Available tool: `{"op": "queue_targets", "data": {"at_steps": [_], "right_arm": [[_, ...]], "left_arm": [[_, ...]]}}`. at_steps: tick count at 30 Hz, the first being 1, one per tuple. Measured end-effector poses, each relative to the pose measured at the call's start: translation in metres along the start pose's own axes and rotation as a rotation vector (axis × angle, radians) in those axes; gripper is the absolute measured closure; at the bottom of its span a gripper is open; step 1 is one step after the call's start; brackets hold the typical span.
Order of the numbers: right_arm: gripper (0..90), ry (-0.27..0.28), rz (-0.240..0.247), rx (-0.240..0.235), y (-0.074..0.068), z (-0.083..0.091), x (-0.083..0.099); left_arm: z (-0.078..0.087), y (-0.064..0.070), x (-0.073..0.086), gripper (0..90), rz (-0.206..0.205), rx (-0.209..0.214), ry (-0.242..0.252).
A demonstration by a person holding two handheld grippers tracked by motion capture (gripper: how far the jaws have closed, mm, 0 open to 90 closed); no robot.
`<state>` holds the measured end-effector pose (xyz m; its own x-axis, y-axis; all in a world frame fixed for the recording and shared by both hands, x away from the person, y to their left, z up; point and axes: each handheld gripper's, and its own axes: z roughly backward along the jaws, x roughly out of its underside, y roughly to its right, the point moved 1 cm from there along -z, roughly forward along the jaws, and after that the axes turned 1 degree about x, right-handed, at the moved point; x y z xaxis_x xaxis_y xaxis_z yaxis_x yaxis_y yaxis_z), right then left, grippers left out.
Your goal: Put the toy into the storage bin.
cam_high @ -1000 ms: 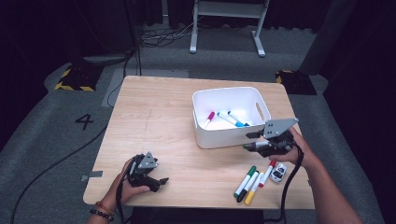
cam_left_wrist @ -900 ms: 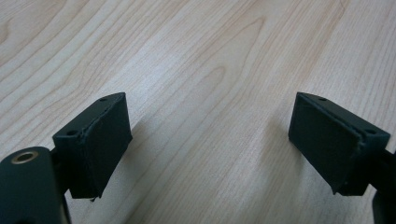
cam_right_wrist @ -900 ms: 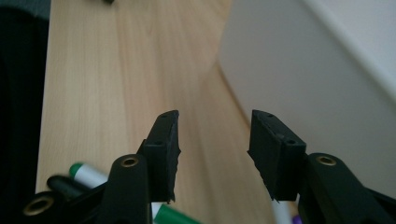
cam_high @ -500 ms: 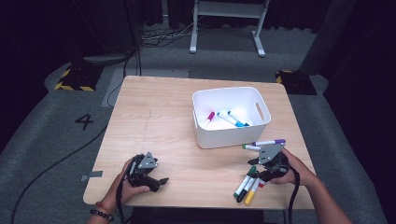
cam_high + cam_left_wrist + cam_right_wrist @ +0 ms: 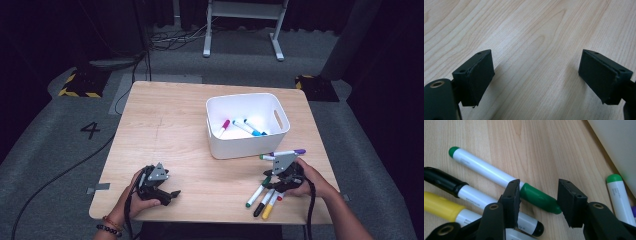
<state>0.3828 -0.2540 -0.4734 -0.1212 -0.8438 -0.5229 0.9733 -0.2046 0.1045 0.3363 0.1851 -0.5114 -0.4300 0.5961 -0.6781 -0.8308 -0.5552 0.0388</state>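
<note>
Both grippers sit low in the high view, one at each bottom corner of the wooden table (image 5: 165, 135). At lower left, the left gripper (image 5: 172, 194) rests on the bare wood in the person's left hand (image 5: 131, 196), well apart from everything else. In the left gripper view its jaws stand spread wide with nothing but wood grain between them.

Right of centre in the high view is a white bin (image 5: 235, 147), with a pink-capped marker (image 5: 223, 126) and a blue marker (image 5: 248, 127) lying on its floor.

At lower right, the right gripper (image 5: 269, 181) is down over a small cluster of markers lying loose on the wood just in front of the bin, held by the right hand (image 5: 309, 181). In the right gripper view its jaws are parted and straddle the capped end of a green marker (image 5: 499, 180) (the cap lies between the pads, and I cannot tell whether either pad touches it). At the left of that view, a black marker (image 5: 471, 193) lies just below the green one, and a yellow marker (image 5: 444, 207) just below that. At the right edge lies a second green-capped marker (image 5: 620, 195), close to the bin wall (image 5: 616, 142). In the high view a purple-capped marker (image 5: 289, 152) lies beside the bin, just above the gripper.
</note>
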Motion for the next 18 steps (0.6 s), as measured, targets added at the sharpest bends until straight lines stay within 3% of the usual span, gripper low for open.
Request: {"op": "queue_targets", "data": {"at_steps": [5,9,11,18], "right_arm": [[55.5,-0.014,0.007,-0.003,0.003,-0.007,-0.003],[60.9,-0.031,0.001,-0.009,0.005,-0.014,-0.006],[63.1,-0.047,0.003,0.012,0.006,-0.016,-0.008],[73.4,-0.059,-0.022,-0.002,0.010,-0.020,-0.014]], "left_arm": [[0.000,0.000,0.000,13.2,0.001,-0.001,0.002],[0.000,0.000,0.000,13.3,0.000,-0.001,0.001],[0.000,0.000,0.000,13.2,0.000,0.000,0.000],[0.000,0.000,0.000,13.2,0.000,-0.001,-0.001]]}}
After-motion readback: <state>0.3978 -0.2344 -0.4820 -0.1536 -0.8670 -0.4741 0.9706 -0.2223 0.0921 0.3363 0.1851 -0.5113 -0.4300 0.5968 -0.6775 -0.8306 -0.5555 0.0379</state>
